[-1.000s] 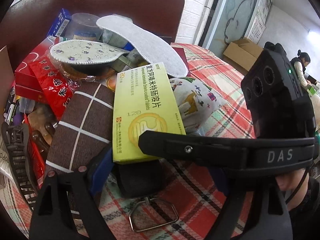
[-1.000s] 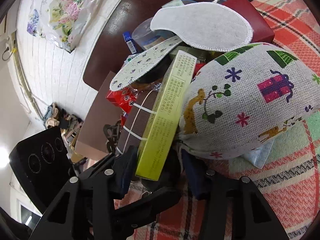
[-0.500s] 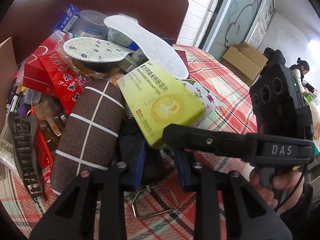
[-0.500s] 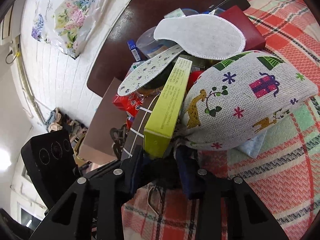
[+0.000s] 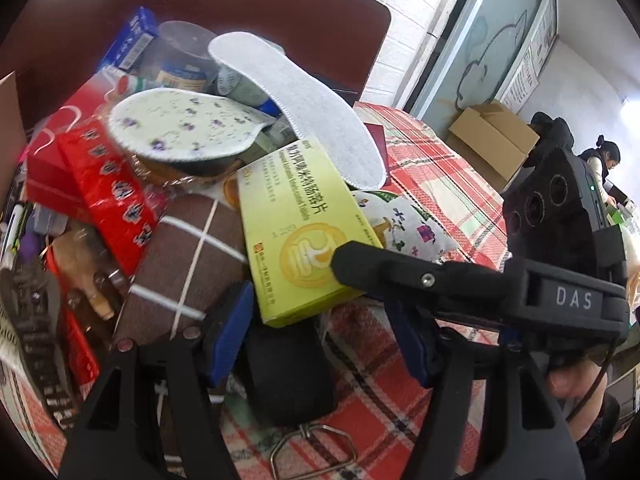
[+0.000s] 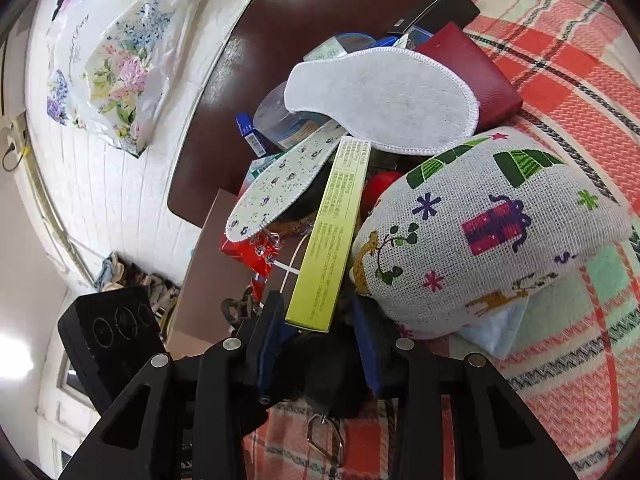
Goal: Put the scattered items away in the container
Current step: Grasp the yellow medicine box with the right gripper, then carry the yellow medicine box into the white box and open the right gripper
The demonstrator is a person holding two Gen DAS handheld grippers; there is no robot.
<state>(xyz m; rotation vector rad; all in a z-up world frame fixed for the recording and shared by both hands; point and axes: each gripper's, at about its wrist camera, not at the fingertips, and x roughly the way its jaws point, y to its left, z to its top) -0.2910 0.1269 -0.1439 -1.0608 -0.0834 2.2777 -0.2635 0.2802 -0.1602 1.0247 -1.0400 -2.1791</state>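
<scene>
Straddling a black strap (image 5: 288, 376) at lower centre, the left gripper (image 5: 320, 344) gapes unclenched; the right gripper (image 6: 320, 344) (body marked "DAS") clamps it beneath the yellow-green medicine box (image 5: 296, 232).

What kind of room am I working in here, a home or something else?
Probably a lived-in home or shared workroom: a red plaid tablecloth piled with household clutter, a white painted brick wall, and a brown cardboard box on the floor near a dark-haired person.
</scene>
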